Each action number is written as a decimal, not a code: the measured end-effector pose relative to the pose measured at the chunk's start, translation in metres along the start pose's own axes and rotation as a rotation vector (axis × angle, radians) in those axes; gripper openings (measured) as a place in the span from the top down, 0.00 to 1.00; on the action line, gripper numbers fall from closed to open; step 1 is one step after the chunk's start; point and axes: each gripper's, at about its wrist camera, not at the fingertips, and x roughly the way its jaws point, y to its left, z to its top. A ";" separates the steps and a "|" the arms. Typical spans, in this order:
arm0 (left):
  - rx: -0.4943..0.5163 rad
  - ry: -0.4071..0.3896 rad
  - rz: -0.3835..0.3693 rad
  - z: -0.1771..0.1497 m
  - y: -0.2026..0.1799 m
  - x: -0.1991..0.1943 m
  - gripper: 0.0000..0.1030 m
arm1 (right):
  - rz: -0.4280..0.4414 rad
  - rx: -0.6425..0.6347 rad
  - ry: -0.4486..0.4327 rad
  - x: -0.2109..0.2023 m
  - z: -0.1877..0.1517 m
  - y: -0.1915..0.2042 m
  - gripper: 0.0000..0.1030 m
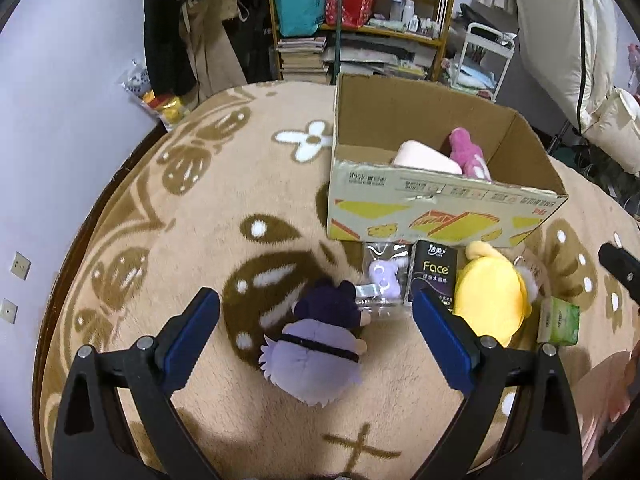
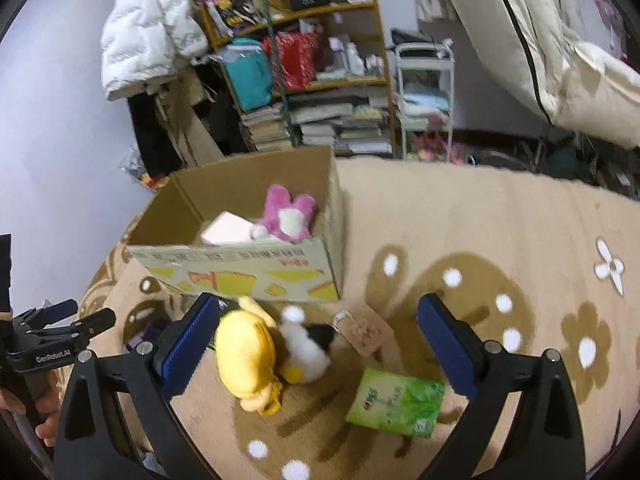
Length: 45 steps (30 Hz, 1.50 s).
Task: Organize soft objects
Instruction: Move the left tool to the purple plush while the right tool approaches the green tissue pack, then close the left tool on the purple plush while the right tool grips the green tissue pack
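Left wrist view: the left tool [image 1: 316,330] stands wide apart, holding nothing, flanking a purple doll [image 1: 316,354] on the rug [image 1: 160,240], before the box [image 1: 440,212].

Right wrist view: the right tool [image 2: 320,344] gapes empty over the yellow plush [image 2: 248,360] and green tissue pack [image 2: 396,404].
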 end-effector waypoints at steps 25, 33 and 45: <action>-0.042 0.313 -0.001 -0.015 0.004 0.076 0.07 | -0.144 0.208 0.446 0.086 -0.033 -0.051 0.00; -0.047 0.357 0.004 -0.019 0.004 0.086 0.07 | -0.161 0.258 0.448 0.084 -0.035 -0.063 0.00; -0.043 0.394 0.036 -0.020 0.008 0.098 0.07 | -0.226 0.314 0.539 0.100 -0.043 -0.091 0.01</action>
